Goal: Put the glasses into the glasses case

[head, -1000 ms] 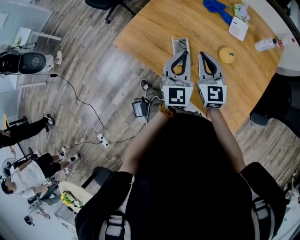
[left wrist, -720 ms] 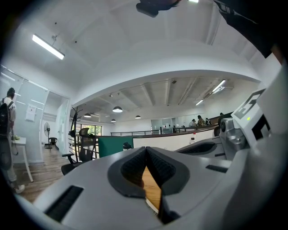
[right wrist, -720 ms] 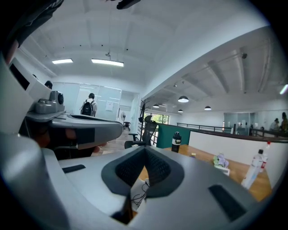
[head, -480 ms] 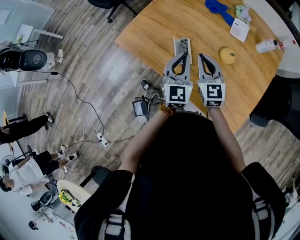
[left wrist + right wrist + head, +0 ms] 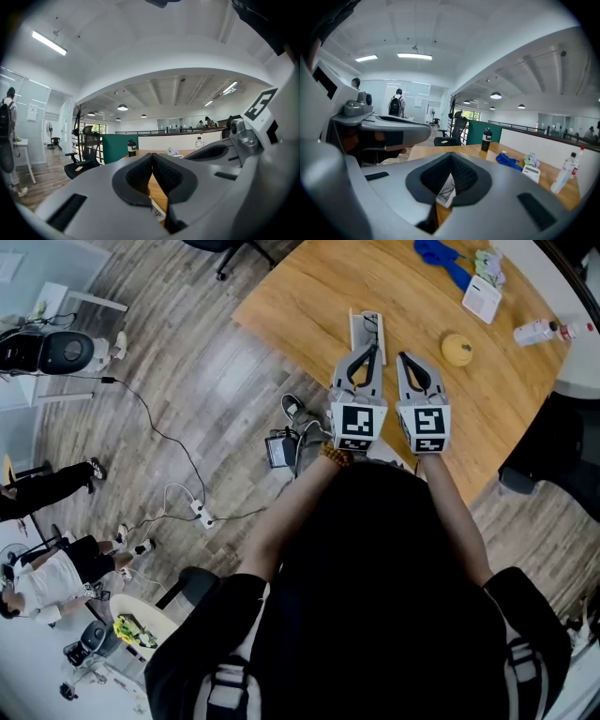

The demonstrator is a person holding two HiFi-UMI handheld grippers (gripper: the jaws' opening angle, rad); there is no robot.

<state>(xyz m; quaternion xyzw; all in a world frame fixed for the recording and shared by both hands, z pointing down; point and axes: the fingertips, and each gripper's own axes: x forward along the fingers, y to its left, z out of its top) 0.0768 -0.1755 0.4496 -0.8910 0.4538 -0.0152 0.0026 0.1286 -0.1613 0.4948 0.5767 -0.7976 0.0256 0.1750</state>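
A white glasses case lies on the wooden table near its edge, with thin dark glasses lying on it. My left gripper hovers just short of the case, jaws shut and nothing between them; its pads meet in the left gripper view. My right gripper is alongside to the right, also shut and empty. Below the right gripper's closed tips, the case and the glasses' dark wire show.
A yellow round object sits to the right of the grippers. Farther back are a blue object, a white box and a bottle. A dark flask stands at the table's far end. Cables and office chairs are on the floor.
Both grippers have sunk a little toward the table side by side, still shut. The case and glasses have not moved.
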